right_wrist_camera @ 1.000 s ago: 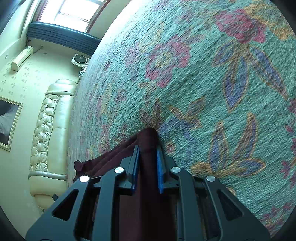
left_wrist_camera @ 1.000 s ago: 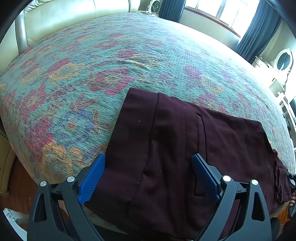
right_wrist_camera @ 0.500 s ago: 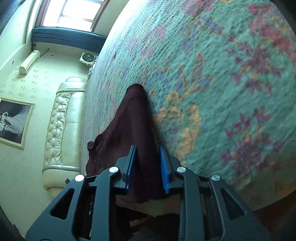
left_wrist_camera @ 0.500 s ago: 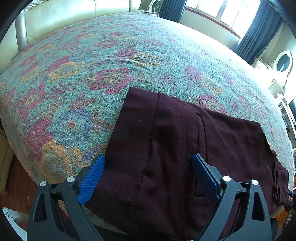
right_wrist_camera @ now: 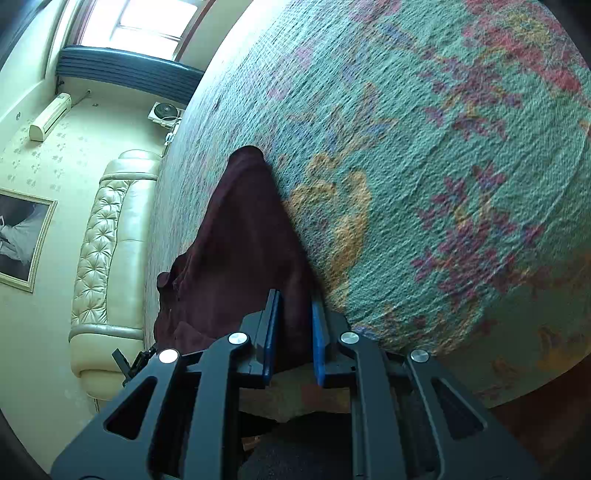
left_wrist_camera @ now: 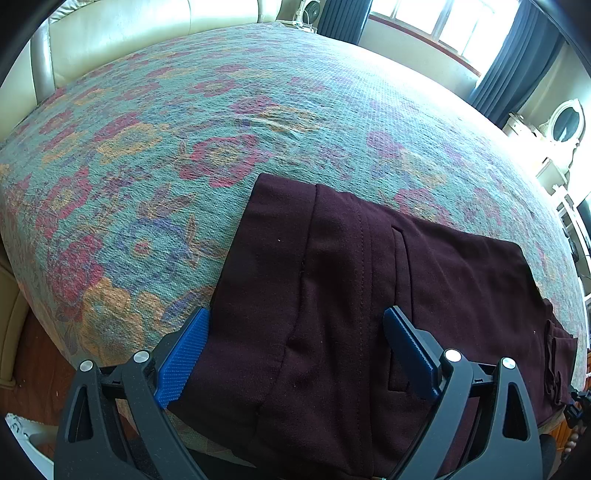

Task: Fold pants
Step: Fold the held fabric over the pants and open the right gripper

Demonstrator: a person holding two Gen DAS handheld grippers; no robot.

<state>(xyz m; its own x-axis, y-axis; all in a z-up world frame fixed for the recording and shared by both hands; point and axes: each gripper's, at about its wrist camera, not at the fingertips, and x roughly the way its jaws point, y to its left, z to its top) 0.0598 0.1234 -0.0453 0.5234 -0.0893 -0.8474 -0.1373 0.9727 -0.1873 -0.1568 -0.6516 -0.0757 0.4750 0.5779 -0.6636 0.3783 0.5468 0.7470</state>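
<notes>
Daylight pours through the windows far beyond the left tongs, blowing out that corner; fisheye bends and darkens every edge, and the bedspread beside the right tongs blurs slightly

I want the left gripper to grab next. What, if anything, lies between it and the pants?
Nothing visible does. The left gripper hangs open right over the pants, which lie bare on the bedspread. The right gripper is clamped on another fold of them.

left tool wide (right tool pinched)
</notes>
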